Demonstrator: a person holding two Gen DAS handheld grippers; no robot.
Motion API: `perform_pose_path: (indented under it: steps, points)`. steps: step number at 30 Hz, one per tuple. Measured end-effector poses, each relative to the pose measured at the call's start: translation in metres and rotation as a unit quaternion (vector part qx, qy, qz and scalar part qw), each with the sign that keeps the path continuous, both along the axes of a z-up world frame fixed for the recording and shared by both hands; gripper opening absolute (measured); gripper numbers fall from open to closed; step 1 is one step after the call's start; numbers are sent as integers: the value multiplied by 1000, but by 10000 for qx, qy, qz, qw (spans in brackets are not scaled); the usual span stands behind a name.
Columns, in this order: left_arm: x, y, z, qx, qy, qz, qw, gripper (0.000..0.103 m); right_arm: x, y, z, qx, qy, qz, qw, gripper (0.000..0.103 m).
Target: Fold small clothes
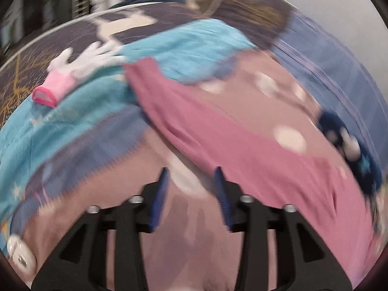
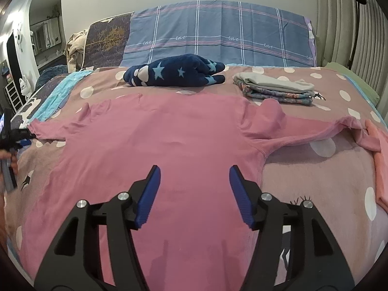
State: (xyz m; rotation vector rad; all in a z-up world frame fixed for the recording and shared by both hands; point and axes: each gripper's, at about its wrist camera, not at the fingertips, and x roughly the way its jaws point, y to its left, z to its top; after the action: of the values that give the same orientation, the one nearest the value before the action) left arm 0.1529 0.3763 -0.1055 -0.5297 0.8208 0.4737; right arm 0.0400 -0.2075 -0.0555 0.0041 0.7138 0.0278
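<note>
Here, pink shirt (image 2: 155,145) flat beneath open right gripper (image 2: 194,194).

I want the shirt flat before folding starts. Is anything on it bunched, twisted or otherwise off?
Yes. The pink shirt lies mostly flat on the bed, but its sleeve towards the folded stack is rumpled, with a raised hump near the shoulder and a twisted end. The other sleeve lies fairly flat.
</note>
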Motion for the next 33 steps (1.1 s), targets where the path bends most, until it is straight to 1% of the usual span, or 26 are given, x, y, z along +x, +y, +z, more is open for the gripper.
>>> perform_pose_path:
  steps: [1,3,5,8,9,10,11,13,14,16,19,21,23,25,26,27,28,29,30,31,32,33]
  points:
    - [5,11,-2,-95,-16,143,9999,54,1,1,-1,-8,26,-5,10000,61]
    - [18,31,-5,-246,25,419,9988,55,5,2,-3,-20,78,-16,10000,61]
    - [32,43,-11,-324,200,557,9977,55,7,4,-5,-63,125,-29,9999,61]
    - [48,54,-16,-202,317,730,9966,55,11,6,-8,-131,170,-49,9998,62]
    - [54,56,-16,-104,343,784,9963,52,12,6,-9,-137,191,-61,9997,62]
    - [59,56,-16,-60,361,766,9964,25,13,6,-10,-141,206,-68,9997,62]
    - [64,56,-16,-41,402,683,9968,3,14,6,-11,-145,216,-77,9996,62]
    - [67,54,-9,36,334,589,9977,3,15,5,-11,-159,215,-94,9996,62]
    - [67,51,-2,133,222,539,9982,3,16,5,-12,-160,212,-106,9996,62]
    - [67,29,24,404,-161,168,9989,3,16,3,-12,-149,204,-125,9996,62]
    - [66,-20,61,613,-610,-567,9946,3,17,2,-13,-185,213,-163,9995,62]
    - [64,-74,87,794,-960,-1304,9836,3,18,1,-13,-148,215,-178,9995,62]
    - [57,-130,106,890,-1207,-2005,9682,3,18,0,-14,-91,230,-200,9995,62]
    - [46,-203,118,950,-1438,-2972,9391,4,15,-1,-15,-71,237,-198,9995,62]
    - [40,-226,120,974,-1501,-3275,9278,12,13,-2,-15,-89,233,-203,9995,62]
    - [29,-262,118,999,-1538,-3744,9089,25,13,-2,-15,-100,232,-215,9994,63]
    - [22,-283,115,1008,-1538,-4011,8974,61,11,-5,-15,-108,237,-244,9994,63]
    - [11,-304,110,1042,-1533,-4266,8853,80,10,-7,-14,-86,251,-278,9993,63]
    - [-3,-323,105,1148,-1558,-4463,8737,80,10,-10,-14,-41,272,-306,9992,63]
    - [-13,-334,101,1236,-1536,-4617,8648,80,10,-15,-14,56,308,-323,9990,63]
    - [-22,-341,97,1304,-1495,-4743,8577,80,10,-18,-14,137,346,-322,9988,63]
    - [-31,-342,91,1406,-1449,-4779,8549,80,12,-21,-14,209,391,-299,9986,63]
